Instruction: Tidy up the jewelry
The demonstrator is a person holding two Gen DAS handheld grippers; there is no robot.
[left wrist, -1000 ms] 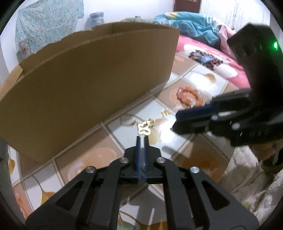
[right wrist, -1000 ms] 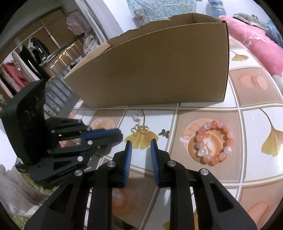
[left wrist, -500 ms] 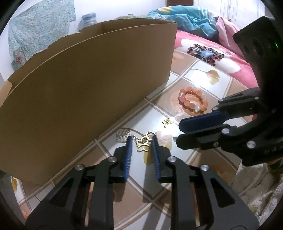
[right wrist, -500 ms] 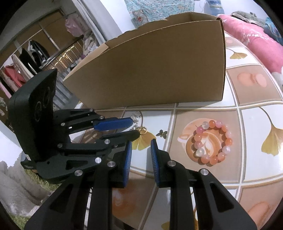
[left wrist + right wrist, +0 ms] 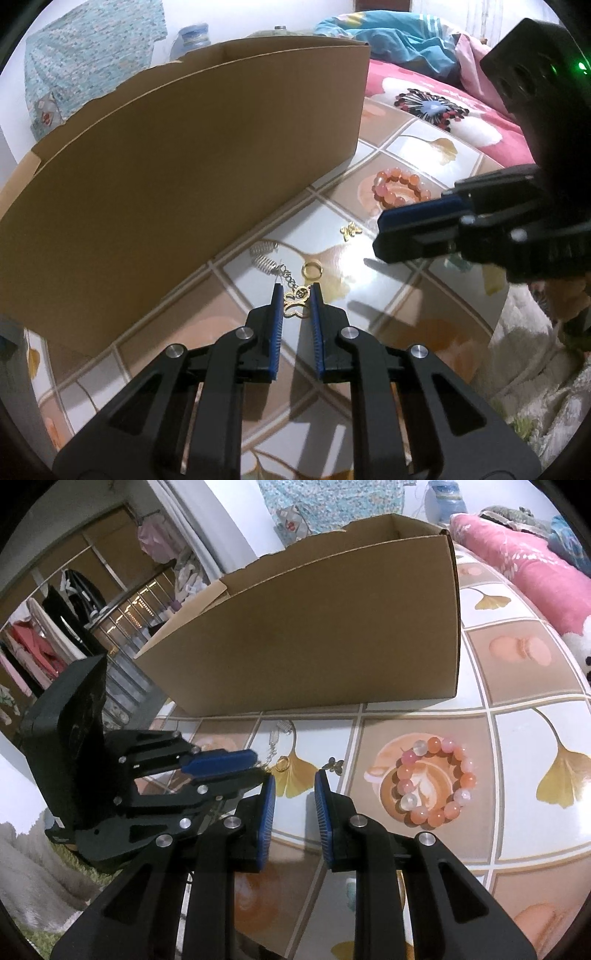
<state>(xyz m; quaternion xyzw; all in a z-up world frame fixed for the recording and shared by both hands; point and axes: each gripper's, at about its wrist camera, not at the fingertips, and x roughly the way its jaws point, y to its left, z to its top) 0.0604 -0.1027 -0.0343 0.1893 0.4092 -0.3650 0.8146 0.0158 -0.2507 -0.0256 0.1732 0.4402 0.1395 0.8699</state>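
A: What's behind the cardboard box (image 5: 332,638)?
B: Blue patterned cloth (image 5: 92,55) on the wall, blue jar (image 5: 194,35) next to it.
A: Right of box?
B: Pink floral bedding (image 5: 443,110), teal blanket (image 5: 388,37) past that.
A: Left?
B: Clothes on a rail (image 5: 44,627). Tiled surface (image 5: 517,738) under the box, w/ ginkgo leaf prints.
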